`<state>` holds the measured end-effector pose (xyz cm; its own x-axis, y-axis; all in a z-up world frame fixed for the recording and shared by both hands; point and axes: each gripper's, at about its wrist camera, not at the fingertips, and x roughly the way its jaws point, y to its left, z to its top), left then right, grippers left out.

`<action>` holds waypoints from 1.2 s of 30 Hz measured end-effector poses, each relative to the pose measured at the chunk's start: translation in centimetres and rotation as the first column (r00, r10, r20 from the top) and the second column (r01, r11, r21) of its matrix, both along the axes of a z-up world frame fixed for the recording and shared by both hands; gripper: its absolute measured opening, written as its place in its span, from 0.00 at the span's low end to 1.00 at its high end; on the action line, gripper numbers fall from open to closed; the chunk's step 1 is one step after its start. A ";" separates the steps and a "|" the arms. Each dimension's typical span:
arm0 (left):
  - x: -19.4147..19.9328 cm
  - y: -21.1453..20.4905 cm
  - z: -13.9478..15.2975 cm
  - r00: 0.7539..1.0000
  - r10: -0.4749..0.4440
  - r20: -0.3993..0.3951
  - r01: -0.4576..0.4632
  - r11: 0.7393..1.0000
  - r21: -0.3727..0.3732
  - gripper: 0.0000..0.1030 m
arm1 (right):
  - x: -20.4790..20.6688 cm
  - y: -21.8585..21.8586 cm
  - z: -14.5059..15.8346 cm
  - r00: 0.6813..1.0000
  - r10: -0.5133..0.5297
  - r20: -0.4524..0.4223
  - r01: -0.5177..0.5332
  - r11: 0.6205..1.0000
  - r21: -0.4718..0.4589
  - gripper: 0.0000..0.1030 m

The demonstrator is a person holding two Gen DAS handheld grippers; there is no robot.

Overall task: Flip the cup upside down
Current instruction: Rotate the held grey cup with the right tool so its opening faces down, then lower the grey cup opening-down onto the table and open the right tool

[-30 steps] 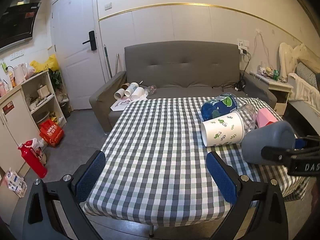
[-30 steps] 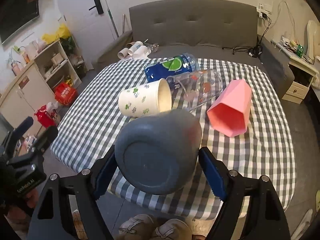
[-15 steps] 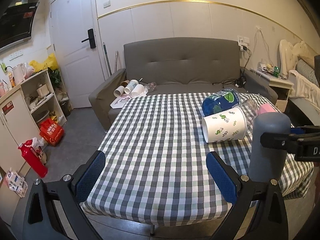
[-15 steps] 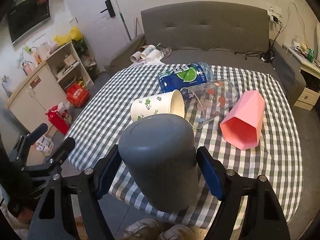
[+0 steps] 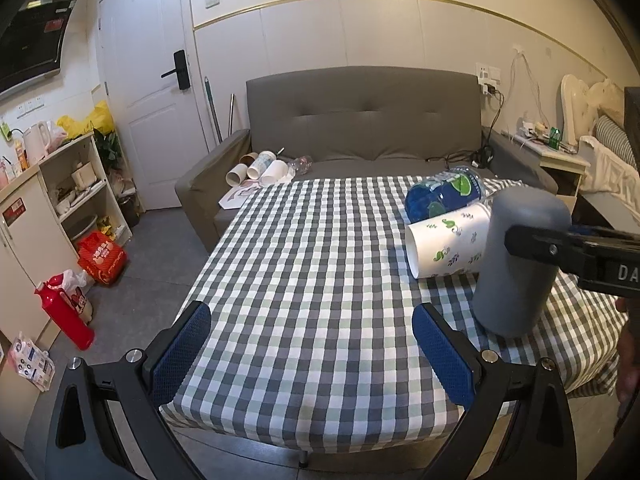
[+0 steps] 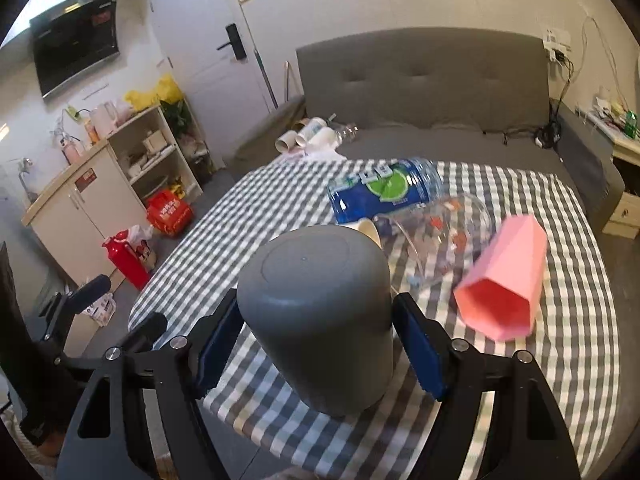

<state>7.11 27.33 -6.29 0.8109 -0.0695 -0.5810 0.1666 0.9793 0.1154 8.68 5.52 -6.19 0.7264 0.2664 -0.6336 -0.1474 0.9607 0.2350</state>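
Note:
A grey cup (image 6: 324, 316) stands upside down, base up, on the checked tablecloth (image 6: 560, 360), slightly tilted. My right gripper (image 6: 320, 352) is shut on its sides, blue pads against both walls. In the left wrist view the grey cup (image 5: 516, 264) is at the right with the right gripper's black finger (image 5: 560, 244) across it. My left gripper (image 5: 312, 354) is open and empty over the near edge of the table, well left of the cup.
A white leaf-print cup (image 5: 448, 240), a blue-labelled bottle (image 6: 384, 194), a clear cup (image 6: 444, 232) and a pink faceted cup (image 6: 504, 284) lie on their sides behind the grey cup. A grey sofa (image 5: 360, 128) stands behind the table, shelves (image 5: 80, 184) at left.
The right gripper has turned the grey cup from lying sideways to base up and lowered it onto the cloth. The left gripper has stayed open in place.

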 end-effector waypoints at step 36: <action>-0.1 -1.6 0.4 0.999 0.020 -0.042 -0.022 0.999 -0.030 1.00 | 0.1 -0.3 -1.1 1.000 0.022 -0.017 -0.023 0.998 -0.060 0.77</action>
<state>7.02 25.75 -5.91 0.7878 -0.0709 -0.6119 0.1500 0.9855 0.0790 8.73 5.17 -7.27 0.7103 0.2435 -0.6604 -0.1655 0.9697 0.1795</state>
